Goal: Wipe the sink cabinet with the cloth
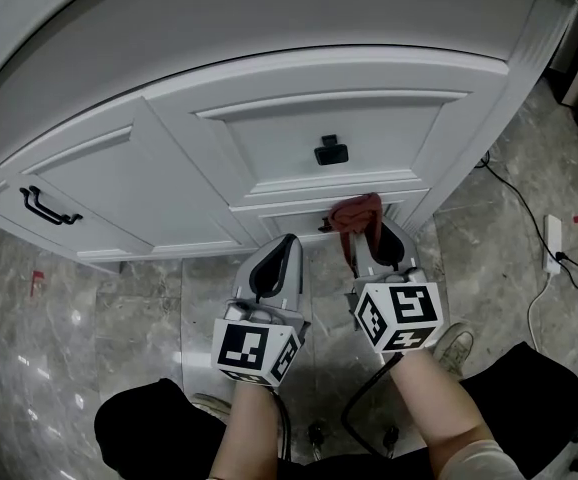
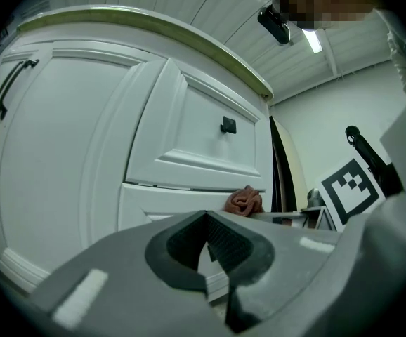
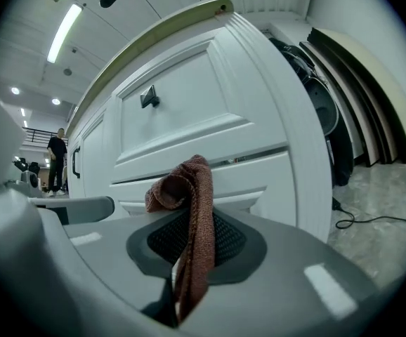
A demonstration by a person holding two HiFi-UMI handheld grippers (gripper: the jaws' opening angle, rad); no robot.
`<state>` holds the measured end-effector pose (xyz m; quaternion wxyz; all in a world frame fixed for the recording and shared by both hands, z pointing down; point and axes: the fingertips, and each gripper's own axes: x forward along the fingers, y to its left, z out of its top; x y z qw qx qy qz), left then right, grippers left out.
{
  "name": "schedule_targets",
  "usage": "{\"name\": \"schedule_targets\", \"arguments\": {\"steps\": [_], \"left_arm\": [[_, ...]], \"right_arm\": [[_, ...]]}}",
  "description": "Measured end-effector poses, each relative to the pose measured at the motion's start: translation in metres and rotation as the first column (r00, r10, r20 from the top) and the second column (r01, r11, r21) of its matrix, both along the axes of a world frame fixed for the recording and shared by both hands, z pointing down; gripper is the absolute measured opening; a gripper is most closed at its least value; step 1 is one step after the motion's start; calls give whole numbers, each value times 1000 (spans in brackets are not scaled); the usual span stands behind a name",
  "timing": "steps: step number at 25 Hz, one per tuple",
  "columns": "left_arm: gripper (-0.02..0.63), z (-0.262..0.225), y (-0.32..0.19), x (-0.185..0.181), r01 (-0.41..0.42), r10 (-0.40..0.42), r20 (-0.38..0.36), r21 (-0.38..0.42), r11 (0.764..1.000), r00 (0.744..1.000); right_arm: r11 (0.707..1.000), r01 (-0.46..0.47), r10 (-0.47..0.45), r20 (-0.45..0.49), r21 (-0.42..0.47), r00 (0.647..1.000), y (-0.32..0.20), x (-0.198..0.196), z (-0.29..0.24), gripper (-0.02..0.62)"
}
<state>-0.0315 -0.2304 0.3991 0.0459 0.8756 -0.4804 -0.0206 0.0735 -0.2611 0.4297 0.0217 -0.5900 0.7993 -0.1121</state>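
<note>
The white sink cabinet (image 1: 269, 118) fills the upper head view, with a drawer front carrying a black knob (image 1: 331, 152) and a left door with a black bar handle (image 1: 49, 207). My right gripper (image 1: 367, 230) is shut on a reddish-brown cloth (image 1: 357, 215), whose bunched end sits against the lower drawer panel. In the right gripper view the cloth (image 3: 189, 223) hangs pinched between the jaws, close to the cabinet (image 3: 210, 118). My left gripper (image 1: 287, 240) is shut with nothing in it, pointing at the cabinet base; its view shows the cloth (image 2: 243, 201) to the right.
Grey marble floor (image 1: 99, 308) lies below the cabinet. A white power strip (image 1: 552, 243) with a black cable (image 1: 514, 193) lies on the floor at right. The person's shoes (image 1: 456, 346) and dark trousers are at the bottom. Dark boards (image 3: 357, 83) lean beside the cabinet.
</note>
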Motion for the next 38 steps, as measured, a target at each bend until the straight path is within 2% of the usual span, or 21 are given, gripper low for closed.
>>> {"name": "schedule_targets", "arguments": {"steps": [7, 13, 20, 24, 29, 34, 38], "left_arm": [[0, 1, -2, 32, -45, 45, -11, 2, 999, 999], [0, 7, 2, 53, -84, 84, -3, -10, 996, 996], [0, 15, 4, 50, -79, 78, -7, -27, 997, 997], [0, 22, 6, 31, -47, 47, -2, -34, 998, 999], [0, 28, 4, -20, 45, -45, 9, -47, 998, 999], [0, 31, 4, -78, 152, -152, 1, -58, 987, 988], [0, 41, 6, -103, 187, -187, 7, -74, 980, 982]], "right_arm": [[994, -105, 105, -5, -10, 994, 2, 57, -1, 84], [980, -196, 196, 34, -18, 980, 6, 99, -6, 84], [974, -223, 224, 47, -29, 974, 14, 103, -5, 83], [985, -167, 169, 64, -33, 984, 25, 69, 5, 83], [999, -14, 17, 85, -40, 996, 27, -11, 19, 83], [991, 131, -128, 89, -36, 988, 24, -90, 26, 83], [976, 209, -203, 86, -66, 975, 20, -134, 47, 83]]}}
